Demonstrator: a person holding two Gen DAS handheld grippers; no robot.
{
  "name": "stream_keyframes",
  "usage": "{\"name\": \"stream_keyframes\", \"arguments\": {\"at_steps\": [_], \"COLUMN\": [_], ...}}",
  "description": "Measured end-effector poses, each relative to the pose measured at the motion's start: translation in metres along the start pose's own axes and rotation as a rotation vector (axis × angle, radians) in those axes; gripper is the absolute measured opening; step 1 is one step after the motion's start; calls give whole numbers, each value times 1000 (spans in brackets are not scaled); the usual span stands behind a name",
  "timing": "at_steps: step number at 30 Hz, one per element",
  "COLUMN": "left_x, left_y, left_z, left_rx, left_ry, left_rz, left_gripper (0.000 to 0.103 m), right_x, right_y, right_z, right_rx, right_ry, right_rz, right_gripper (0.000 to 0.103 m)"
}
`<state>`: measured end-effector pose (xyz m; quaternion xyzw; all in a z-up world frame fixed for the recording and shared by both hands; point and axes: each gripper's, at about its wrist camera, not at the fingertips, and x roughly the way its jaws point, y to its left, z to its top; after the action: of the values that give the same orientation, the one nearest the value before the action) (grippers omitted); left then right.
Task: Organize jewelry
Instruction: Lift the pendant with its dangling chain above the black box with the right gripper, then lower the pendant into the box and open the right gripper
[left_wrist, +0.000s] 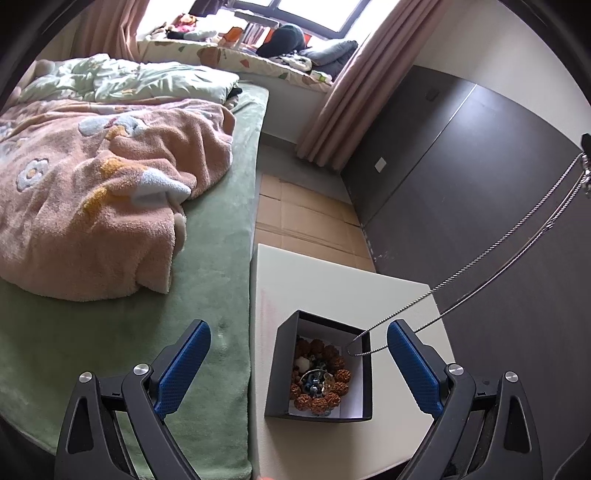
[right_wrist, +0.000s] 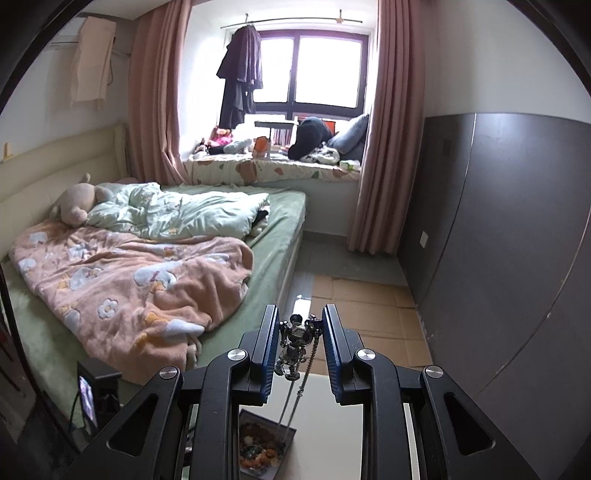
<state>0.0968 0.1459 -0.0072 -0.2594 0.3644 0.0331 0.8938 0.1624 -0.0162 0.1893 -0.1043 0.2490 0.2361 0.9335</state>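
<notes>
1. The silver necklace (left_wrist: 491, 266) hung as a long doubled chain from the upper right down toward the open box (left_wrist: 321, 369); its bottom loop dangled just at the box's far right corner, over the rim.
2. Its pendant (right_wrist: 293, 349) – a small shiny metal figure – sat between the blue pads of your right tool (right_wrist: 300, 325), which was clamped on it, the chain trailing down from there toward the box below.
3. The box was dark on the outside, pale inside, and stood upright on the white tabletop (left_wrist: 332, 288). In it lay a bracelet of large brown knobbly beads (left_wrist: 321, 376) curled in a ring, with a cluster of smaller blue and clear beads in the middle.
4. Your left tool (left_wrist: 297, 350) hovered over the box with its blue pads standing wide apart – nothing pressed between them, though the chain passed close by the right-hand pad (left_wrist: 413, 369).
5. Beside the tabletop, on the left, lay the bed (left_wrist: 221, 258) with a green sheet and a rumpled pink flowered blanket (left_wrist: 92, 192).
6. Flattened cardboard (left_wrist: 306, 218) covered the floor beyond the tabletop, and a grey wall panel (left_wrist: 461, 184) ran along the right.
</notes>
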Motion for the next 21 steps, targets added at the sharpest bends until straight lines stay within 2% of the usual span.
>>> {"name": "stream_keyframes", "arguments": {"at_steps": [21], "left_x": [3], "left_y": [10], "left_z": [4], "left_rx": [-44], "left_ry": [14], "left_rz": [-4], "left_gripper": [97], "right_x": [80], "right_y": [7], "right_z": [-78], "right_rx": [96], "right_ry": [168], "right_rz": [93], "right_gripper": [25]}}
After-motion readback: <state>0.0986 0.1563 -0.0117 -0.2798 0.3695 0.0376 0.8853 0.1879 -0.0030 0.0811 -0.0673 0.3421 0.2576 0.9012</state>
